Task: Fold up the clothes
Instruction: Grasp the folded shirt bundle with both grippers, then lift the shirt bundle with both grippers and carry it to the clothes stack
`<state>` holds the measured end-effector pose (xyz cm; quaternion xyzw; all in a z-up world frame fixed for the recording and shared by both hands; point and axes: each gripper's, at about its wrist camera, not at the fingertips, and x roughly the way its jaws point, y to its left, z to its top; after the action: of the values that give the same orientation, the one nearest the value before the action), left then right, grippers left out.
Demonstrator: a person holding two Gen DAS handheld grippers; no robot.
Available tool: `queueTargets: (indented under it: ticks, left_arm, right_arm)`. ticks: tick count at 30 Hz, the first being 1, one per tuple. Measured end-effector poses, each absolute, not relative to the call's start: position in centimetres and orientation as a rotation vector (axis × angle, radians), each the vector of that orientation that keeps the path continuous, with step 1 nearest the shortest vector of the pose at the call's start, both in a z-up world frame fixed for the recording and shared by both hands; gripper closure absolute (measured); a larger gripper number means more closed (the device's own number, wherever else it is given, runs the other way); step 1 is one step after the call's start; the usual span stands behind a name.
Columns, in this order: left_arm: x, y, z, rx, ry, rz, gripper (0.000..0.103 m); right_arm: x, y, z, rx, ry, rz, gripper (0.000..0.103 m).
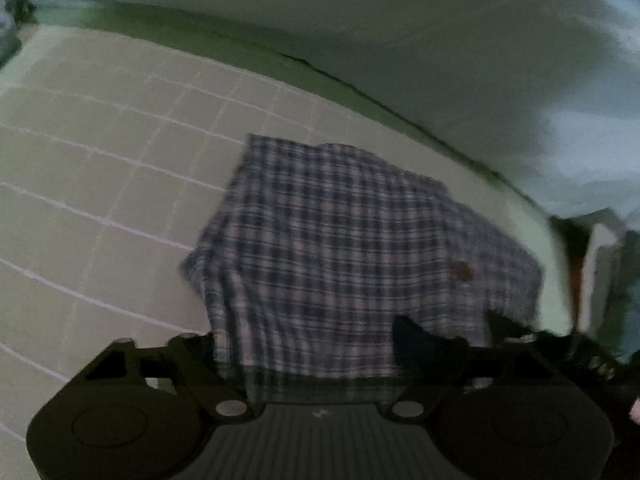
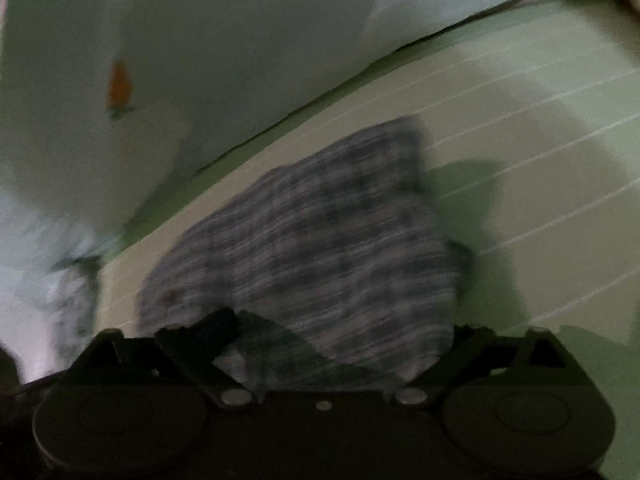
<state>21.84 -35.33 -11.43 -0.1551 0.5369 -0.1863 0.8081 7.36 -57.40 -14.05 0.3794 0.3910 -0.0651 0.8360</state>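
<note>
Presently, the plaid garment (image 1: 352,248) is draped over both grippers above the gridded sheet (image 1: 100,168); left gripper (image 1: 316,352) and right gripper (image 2: 332,344) grip states are obscured, cannot tell.

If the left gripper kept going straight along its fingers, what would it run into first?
The plaid garment: it drapes right in front of the left gripper and over its fingers. Beyond it lie the grid-lined bed sheet and then the white carrot-print fabric, though blur makes depth uncertain.
</note>
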Motion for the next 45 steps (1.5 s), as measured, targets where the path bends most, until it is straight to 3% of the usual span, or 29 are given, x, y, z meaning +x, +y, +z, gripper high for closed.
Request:
queueTargets:
  ticks: [1,3,6,8,15,26,34,45]
  left_arm:
    - [21.7,-35.6,-11.5,-0.347,1.157,-0.402,0.047]
    - [20.8,-35.7,-11.3,-0.378,1.181,-0.438,0.07]
    - [18.4,-35.0,-10.5,-0.38,1.19,-0.422,0.075]
    - [16.5,-33.7,-10.3,-0.404,1.22,-0.413,0.075]
    - [10.8,-31.5,-8.4,-0.402,1.241,-0.487,0.076]
    - [7.1,-36.4,-4.6,-0.305,1.186,-0.835,0.076]
    - [2.8,-46.4,-1.4,-0.217,1.137,-1.082,0.076]
    - [0.6,-65.3,8.6,-0.234,0.805,-1.149,0.075]
  right_arm:
    - [7.7,-57.0,-14.1,0.809,0.829,-0.118,0.02]
    - [8.1,-56.2,-14.2,0.834,0.832,-0.076,0.044]
    - [7.3,-54.5,-14.3,0.927,0.837,0.003,0.063]
    - [6.0,-53.0,-13.9,0.918,0.849,0.033,0.065]
    - [-0.4,-49.6,-11.7,0.938,0.861,0.029,0.066]
    - [-11.4,-49.4,-5.7,0.934,0.66,-0.215,0.066]
    - [-20.3,-53.6,-1.8,0.924,0.492,-0.413,0.066]
    - [-24.0,-71.3,5.9,0.714,0.302,-0.444,0.066]
